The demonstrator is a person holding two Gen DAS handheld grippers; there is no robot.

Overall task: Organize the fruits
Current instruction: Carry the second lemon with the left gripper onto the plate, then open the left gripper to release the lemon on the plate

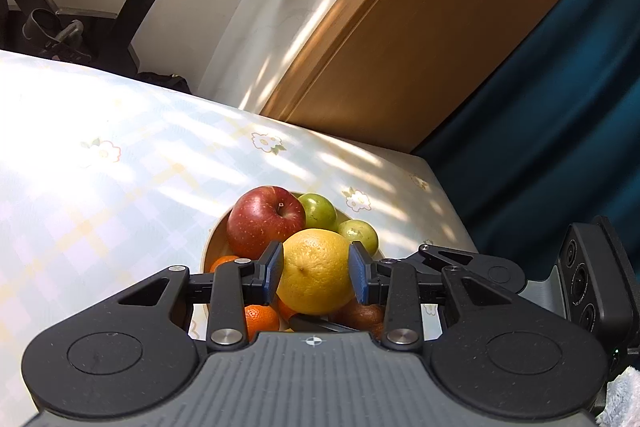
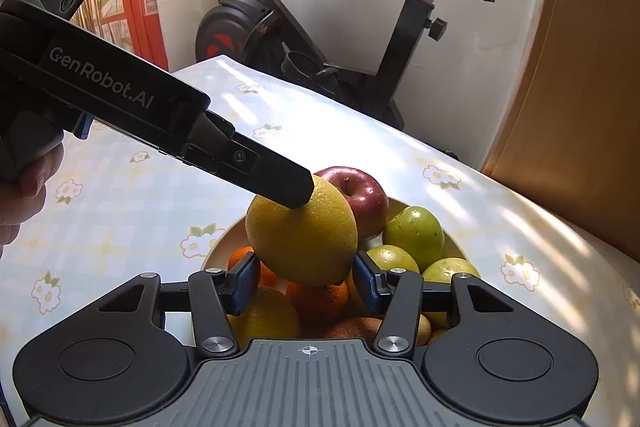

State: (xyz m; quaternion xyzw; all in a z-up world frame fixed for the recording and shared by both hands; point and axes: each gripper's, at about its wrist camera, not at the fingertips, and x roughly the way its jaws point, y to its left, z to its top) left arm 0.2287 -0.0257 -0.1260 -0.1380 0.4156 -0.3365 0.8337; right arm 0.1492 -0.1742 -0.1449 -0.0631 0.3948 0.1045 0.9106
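Left gripper (image 1: 316,273) clamps the yellow citrus (image 1: 316,271) above the bowl (image 2: 218,247); the right gripper (image 2: 306,285) hangs empty just beneath, pads slack. Oranges (image 2: 318,297), green fruits (image 2: 414,231) and red apple (image 1: 264,225) crowd below, exercise bike (image 2: 320,39) beyond.

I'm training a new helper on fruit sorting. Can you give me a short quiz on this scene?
1. True or false: the red apple lies on the tablecloth, outside the bowl.
2. Which fruit do the left tongs clamp?
A. a green fruit
B. the big yellow fruit
C. a small orange
3. In a few words: what stands behind the table, by the wall?

Key
1. False: the apple sits in the bowl with the other fruit.
2. B: a blue pad presses on each side of it, above the bowl.
3. An exercise bike.
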